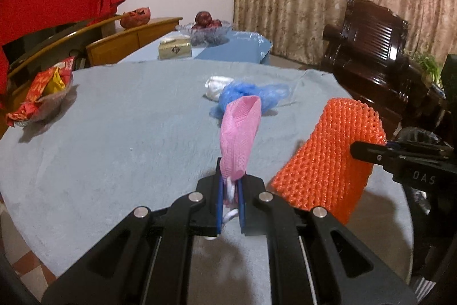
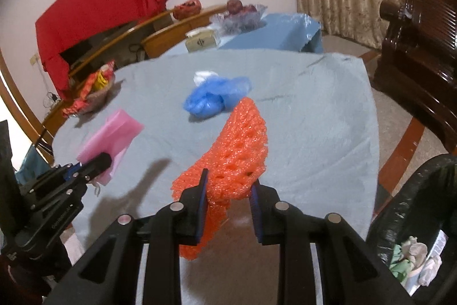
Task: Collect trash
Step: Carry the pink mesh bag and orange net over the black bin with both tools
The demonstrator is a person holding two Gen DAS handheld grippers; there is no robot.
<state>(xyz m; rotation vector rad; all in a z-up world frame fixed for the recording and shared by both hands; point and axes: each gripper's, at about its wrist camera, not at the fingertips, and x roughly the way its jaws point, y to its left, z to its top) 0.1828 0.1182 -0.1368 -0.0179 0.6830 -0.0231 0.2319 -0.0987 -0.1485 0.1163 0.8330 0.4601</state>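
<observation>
- Left gripper (image 1: 230, 190): jaws pinched nearly together on the bottom end of the pink foam sleeve (image 1: 240, 136), which stands up clear of the table. The hold takes in only a narrow tail of the sleeve (a white scrap shows between the pads), so a quick swing could, in my judgement, pull it free.
- Right gripper (image 2: 228, 196): jaws part-way closed around the orange foam net (image 2: 237, 150), held above the near table edge. The net bulges out past both pads and a loose end hangs below them; such springy mesh may squirm out under a light squeeze, or the dangling end may snag on the way.
- Black-lined trash bin (image 2: 414, 205): beside the table at the right, already holding pale crumpled waste. It sits low and off to one side (only part of its mouth is in view), so a release made short of the rim would likely drop the net on the floor.
- Grey-blue tablecloth (image 1: 128, 119): soft and loose over the table; a low pass could drag it.
- Blue plastic bag (image 2: 211, 97) and white crumpled wad (image 1: 215, 86): touching, near the middle of the table, not yet collected. The thin bag may billow or slide when approached.
- Snack basket (image 1: 45, 96): at the far left edge, probably not trash (a mistaken grab is a risk).
</observation>
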